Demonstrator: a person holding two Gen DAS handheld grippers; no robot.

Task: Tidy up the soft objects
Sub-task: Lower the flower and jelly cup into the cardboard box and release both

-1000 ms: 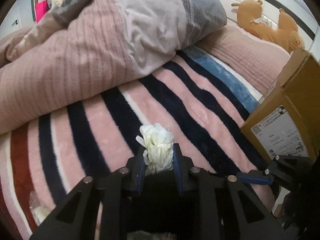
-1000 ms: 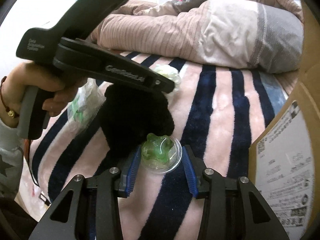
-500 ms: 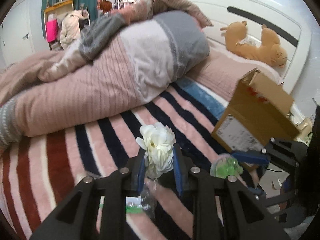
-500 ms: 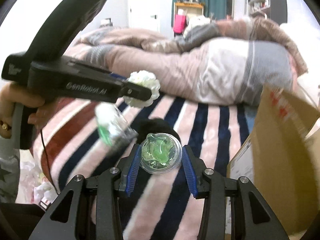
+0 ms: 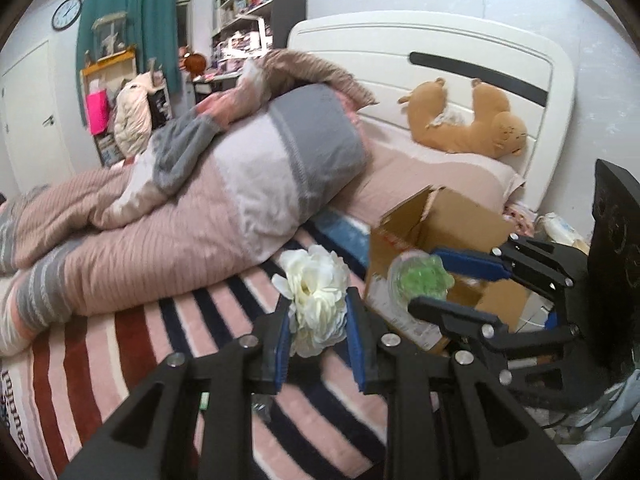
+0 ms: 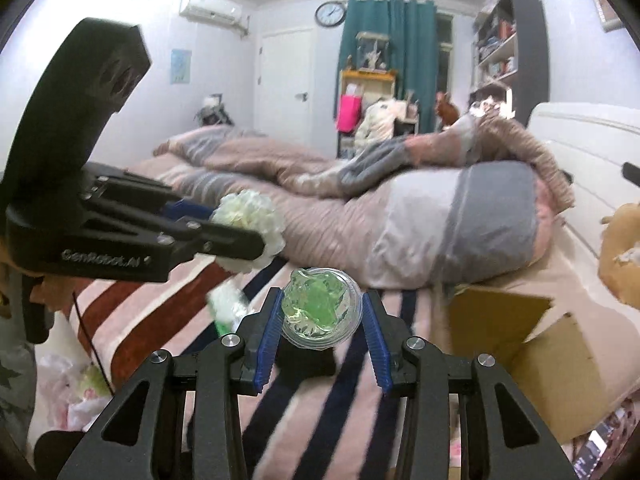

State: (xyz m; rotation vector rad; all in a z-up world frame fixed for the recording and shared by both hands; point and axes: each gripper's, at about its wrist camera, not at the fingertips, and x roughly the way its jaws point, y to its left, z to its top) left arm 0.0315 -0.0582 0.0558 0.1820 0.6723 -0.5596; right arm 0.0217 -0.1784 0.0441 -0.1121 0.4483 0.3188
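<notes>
The left gripper [image 5: 316,322] has its blue pads clamped on a white fabric flower [image 5: 316,300], which sits at the centre of the left wrist view with its petals spilling above the fingertips; the squeeze falls low on the bloom, probably because the petals would give way if gripped higher. The right gripper [image 6: 322,320] is closed on a small clear tub of green slime [image 6: 322,308], lens-facing side up, at the centre of the right wrist view; its jaws have just been closing a little further, and the tub sits firmly between the pads. Both items hang in the air above the striped blanket [image 5: 132,340], clear of it.

An open cardboard box [image 5: 436,220] stands at the right of the left view, resting on the bed beside the pink pillow, and both grippers seem aimed toward it, so I judge it the likely drop spot. A brown plush toy [image 5: 464,120] lies against the white headboard at the upper right.

Both tools tilt gently downward. In the left view the right gripper [image 5: 452,280] reaches in from the right edge, its tub hovering just before the box's near wall. In the right view the left gripper [image 6: 240,232] enters from the left edge.
</notes>
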